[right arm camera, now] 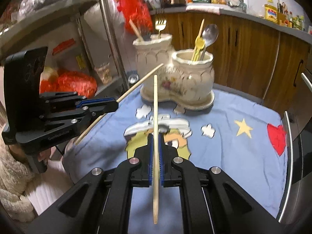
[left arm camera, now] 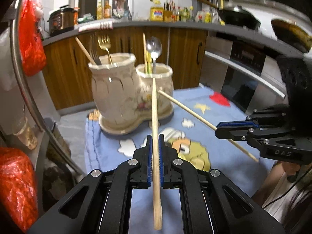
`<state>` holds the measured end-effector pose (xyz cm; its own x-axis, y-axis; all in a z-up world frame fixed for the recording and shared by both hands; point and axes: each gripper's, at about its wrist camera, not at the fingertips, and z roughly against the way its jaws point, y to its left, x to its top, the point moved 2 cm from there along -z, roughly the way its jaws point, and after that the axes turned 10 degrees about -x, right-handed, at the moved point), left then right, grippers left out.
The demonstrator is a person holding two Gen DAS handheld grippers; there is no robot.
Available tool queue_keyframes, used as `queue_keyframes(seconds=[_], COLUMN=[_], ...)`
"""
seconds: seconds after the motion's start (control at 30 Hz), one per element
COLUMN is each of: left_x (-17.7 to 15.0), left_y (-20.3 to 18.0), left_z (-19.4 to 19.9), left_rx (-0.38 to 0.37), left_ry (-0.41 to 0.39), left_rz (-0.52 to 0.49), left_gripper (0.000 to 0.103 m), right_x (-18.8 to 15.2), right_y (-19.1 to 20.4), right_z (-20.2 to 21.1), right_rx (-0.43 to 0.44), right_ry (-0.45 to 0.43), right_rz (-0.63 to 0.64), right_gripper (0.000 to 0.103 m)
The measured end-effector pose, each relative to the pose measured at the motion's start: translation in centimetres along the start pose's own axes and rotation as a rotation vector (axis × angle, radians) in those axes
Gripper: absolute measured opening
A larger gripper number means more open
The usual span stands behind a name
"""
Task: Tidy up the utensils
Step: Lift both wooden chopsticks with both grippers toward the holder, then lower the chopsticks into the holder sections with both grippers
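Note:
A cream ceramic double holder (left arm camera: 117,97) (right arm camera: 193,78) stands at the far end of the blue cloth. Its tall pot holds a gold fork (left arm camera: 104,42) (right arm camera: 160,22) and a wooden stick. Its short pot holds a spoon (left arm camera: 154,45) (right arm camera: 210,32), a chopstick and a yellow utensil (right arm camera: 199,43). My left gripper (left arm camera: 155,136) (right arm camera: 117,104) is shut on a wooden chopstick (left arm camera: 154,107) (right arm camera: 140,82) that points toward the holder. My right gripper (right arm camera: 155,135) (left arm camera: 216,129) is shut on a second chopstick (right arm camera: 155,101) (left arm camera: 187,109). Both are raised above the cloth, short of the holder.
A blue cartoon cloth (left arm camera: 224,152) (right arm camera: 243,156) covers the tabletop. A metal rack with red plastic bags (left arm camera: 29,39) (right arm camera: 78,81) stands to the left. Wooden cabinets and a crowded counter with a rice cooker (left arm camera: 61,18) and a wok (left arm camera: 240,15) run behind. An oven front (left arm camera: 245,78) sits on the right.

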<state>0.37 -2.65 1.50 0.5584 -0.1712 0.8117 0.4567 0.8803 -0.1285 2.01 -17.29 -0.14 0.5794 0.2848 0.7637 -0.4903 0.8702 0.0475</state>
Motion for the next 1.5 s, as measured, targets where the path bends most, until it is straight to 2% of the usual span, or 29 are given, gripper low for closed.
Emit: queue_keyframes(seconds=[0.17, 0.3, 0.43, 0.63, 0.7, 0.87, 1.23, 1.37, 1.5], left_x=[2.5, 6.1, 9.1, 12.8, 13.3, 13.7, 12.8, 12.6, 12.3], left_y=[1.2, 2.2, 3.1, 5.4, 6.1, 7.5, 7.1, 6.4, 6.2], left_z=[1.8, 2.3, 2.0, 1.2, 0.6, -1.4, -3.7, -4.2, -4.6], left_rx=[-0.002, -0.001, -0.003, -0.035, -0.023, -0.016, 0.048, 0.085, 0.081], left_ry=[-0.125, -0.222, -0.286, -0.407, -0.442, -0.458, -0.541, -0.548, -0.526], left_rz=[0.023, 0.030, 0.039, 0.086, 0.092, 0.119, 0.033, -0.009, -0.025], left_gripper=[0.006, 0.006, 0.006, 0.006, 0.006, 0.006, 0.006, 0.006, 0.006], right_x=[2.2, 5.3, 8.7, 11.9, 12.4, 13.2, 13.1, 13.1, 12.9], right_y=[-1.2, -2.5, -3.8, -6.1, -6.7, -7.4, -6.8, -6.4, -5.8], right_z=[1.1, 1.1, 0.2, -2.7, -3.6, -5.7, -8.9, -9.4, -9.8], right_rx=[-0.004, 0.000, 0.013, 0.053, 0.067, 0.058, 0.005, -0.018, -0.031], right_ry=[-0.132, -0.256, -0.362, -0.448, -0.467, -0.508, -0.518, -0.525, -0.527], right_rz=[-0.060, -0.121, -0.177, -0.263, -0.291, -0.329, -0.310, -0.295, -0.269], right_gripper=[0.005, 0.005, 0.005, 0.005, 0.005, 0.005, 0.005, 0.005, 0.005])
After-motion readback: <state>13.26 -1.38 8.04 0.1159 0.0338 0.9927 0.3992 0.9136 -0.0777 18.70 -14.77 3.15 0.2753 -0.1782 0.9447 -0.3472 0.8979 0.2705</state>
